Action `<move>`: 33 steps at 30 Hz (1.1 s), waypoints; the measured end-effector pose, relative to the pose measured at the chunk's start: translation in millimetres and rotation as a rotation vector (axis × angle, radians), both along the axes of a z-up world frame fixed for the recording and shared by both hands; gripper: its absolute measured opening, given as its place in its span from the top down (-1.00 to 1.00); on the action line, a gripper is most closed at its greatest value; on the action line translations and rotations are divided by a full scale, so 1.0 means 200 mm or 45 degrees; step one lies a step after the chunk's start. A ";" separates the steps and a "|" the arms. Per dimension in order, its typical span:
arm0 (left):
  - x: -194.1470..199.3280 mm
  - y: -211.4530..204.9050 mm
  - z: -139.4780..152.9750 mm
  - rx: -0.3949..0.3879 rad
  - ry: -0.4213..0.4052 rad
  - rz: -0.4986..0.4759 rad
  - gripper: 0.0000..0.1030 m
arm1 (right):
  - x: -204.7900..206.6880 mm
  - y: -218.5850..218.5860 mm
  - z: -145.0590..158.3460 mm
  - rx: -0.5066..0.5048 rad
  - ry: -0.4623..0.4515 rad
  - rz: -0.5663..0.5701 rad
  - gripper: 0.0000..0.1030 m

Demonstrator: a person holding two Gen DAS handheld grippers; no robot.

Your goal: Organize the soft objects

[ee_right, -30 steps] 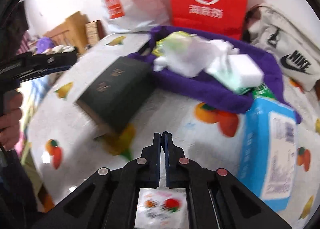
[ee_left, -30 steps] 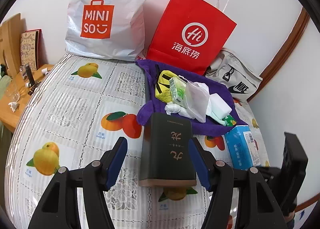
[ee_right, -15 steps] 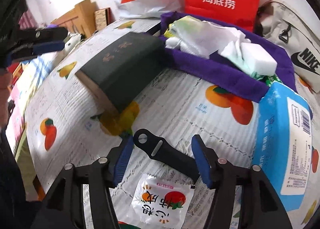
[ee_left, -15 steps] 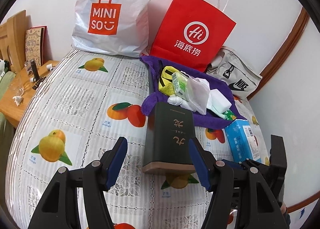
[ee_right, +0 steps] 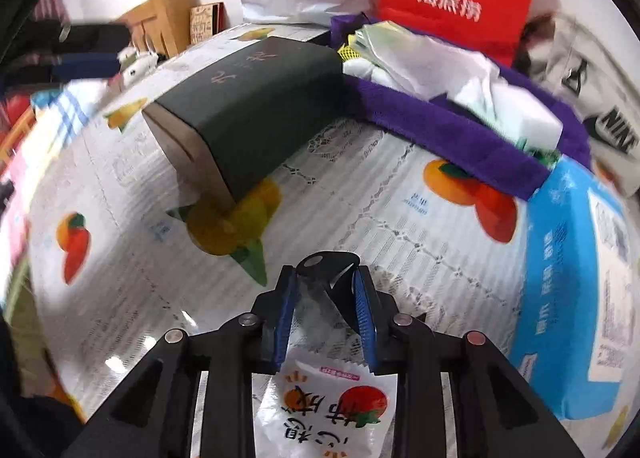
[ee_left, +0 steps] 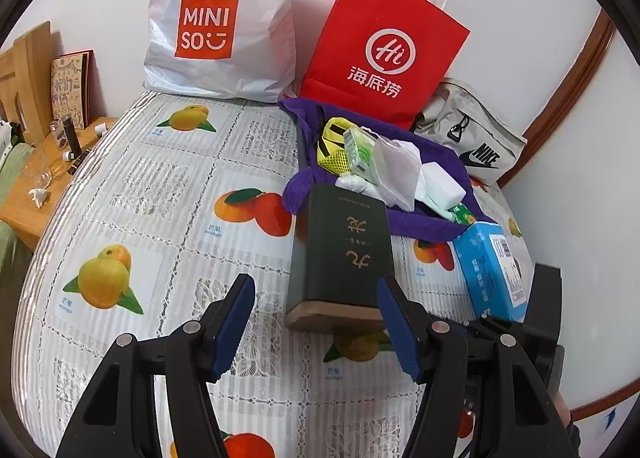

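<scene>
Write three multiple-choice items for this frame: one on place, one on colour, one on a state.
1. The dark box lies: A in the red bag; B on the fruit-print cloth; C on the wooden desk.
2. The tissue pack is: A yellow; B pink; C blue.
3. The jaws of the left gripper are: A open, gripping nothing; B shut on the box; C shut on the pack.
Answers: B, it lies flat on the cloth; C, its wrapper is blue; A, both jaws stand wide apart and press on nothing.
</scene>
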State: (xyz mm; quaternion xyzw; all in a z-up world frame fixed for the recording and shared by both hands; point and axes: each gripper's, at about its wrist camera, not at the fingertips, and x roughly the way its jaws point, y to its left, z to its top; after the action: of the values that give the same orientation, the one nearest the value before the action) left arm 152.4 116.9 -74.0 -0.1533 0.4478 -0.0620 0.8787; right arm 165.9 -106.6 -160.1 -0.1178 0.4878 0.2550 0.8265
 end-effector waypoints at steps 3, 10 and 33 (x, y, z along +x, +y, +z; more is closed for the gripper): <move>-0.02 -0.01 -0.01 0.010 0.008 -0.001 -0.19 | 0.00 -0.03 0.03 0.030 -0.016 -0.025 0.47; -0.09 -0.05 -0.01 0.045 0.024 -0.010 -0.19 | -0.04 -0.12 0.21 0.127 -0.110 -0.089 0.52; -0.23 -0.66 -0.29 0.120 0.155 -0.289 -0.19 | -0.53 -0.73 0.36 0.281 -0.230 -0.407 0.62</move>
State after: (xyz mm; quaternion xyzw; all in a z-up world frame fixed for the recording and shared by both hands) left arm 105.9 -14.3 -131.5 -0.0635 0.5172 -0.1306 0.8435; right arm 60.4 -252.0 -87.8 0.0299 0.3932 0.1611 0.9048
